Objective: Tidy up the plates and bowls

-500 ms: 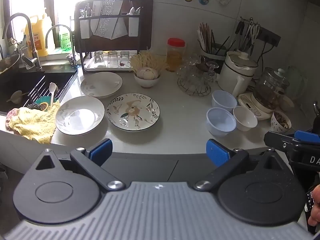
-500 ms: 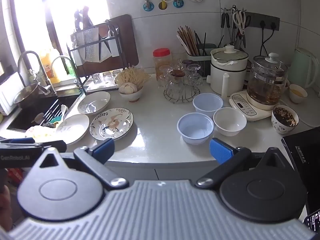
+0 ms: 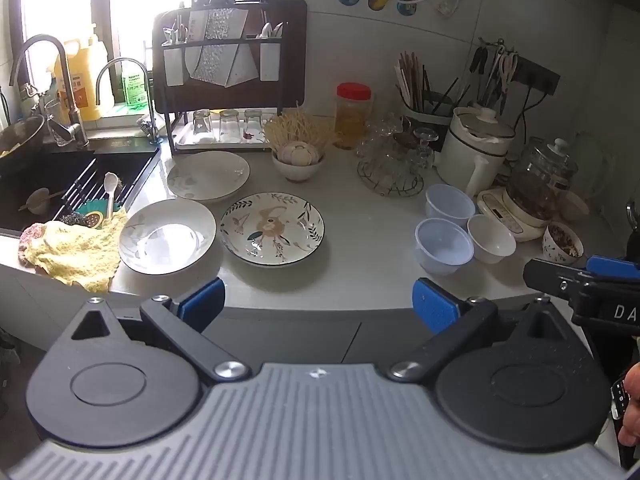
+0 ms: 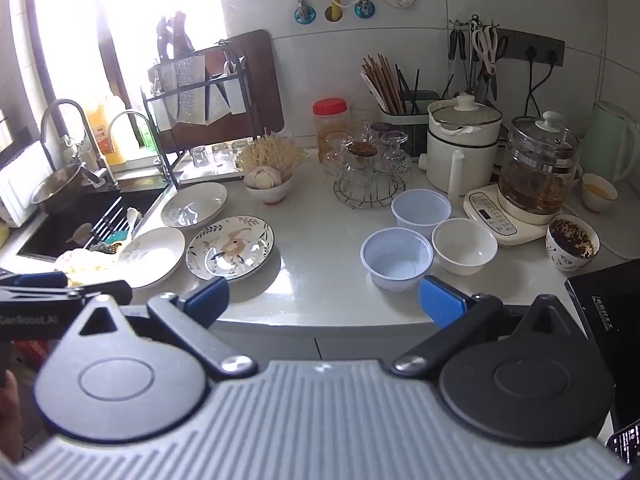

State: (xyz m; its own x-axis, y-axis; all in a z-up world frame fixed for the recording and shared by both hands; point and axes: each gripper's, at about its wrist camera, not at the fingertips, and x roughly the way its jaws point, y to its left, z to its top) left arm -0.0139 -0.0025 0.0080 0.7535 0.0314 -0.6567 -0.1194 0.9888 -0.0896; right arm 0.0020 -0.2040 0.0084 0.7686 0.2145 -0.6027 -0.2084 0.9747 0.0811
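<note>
A: Plates and bowls are spread across a pale counter (image 3: 360, 272), listed here from left to right. What is seen first?

B: A dark sink (image 3: 48, 184) is set at the far left, with a yellow cloth (image 3: 76, 252) draped over its near corner. Just beside the cloth a white plate (image 3: 166, 236) is laid, and a second white plate (image 3: 208, 175) is placed behind it, near a dish rack (image 3: 224, 80).

A: And further right?

B: A patterned plate (image 3: 273, 229) is found just right of the nearer white plate. Behind it a small bowl of garlic (image 3: 298, 160) is set. Well apart, on the right half of the counter, three bowls are grouped: a bluish bowl (image 3: 444, 245) nearest the edge, another bluish bowl (image 3: 450, 205) behind it, and a white bowl (image 3: 491, 238) beside them. A glass kettle (image 3: 540, 184) is stood at the far right.

A: How are the grippers held?

B: The left gripper (image 3: 318, 305) is held short of the counter's front edge, its blue pads spread wide with nothing between them. The right gripper (image 4: 324, 298) is likewise spread wide and nothing is gripped; the nearest bluish bowl is seen just beyond its right pad.
</note>
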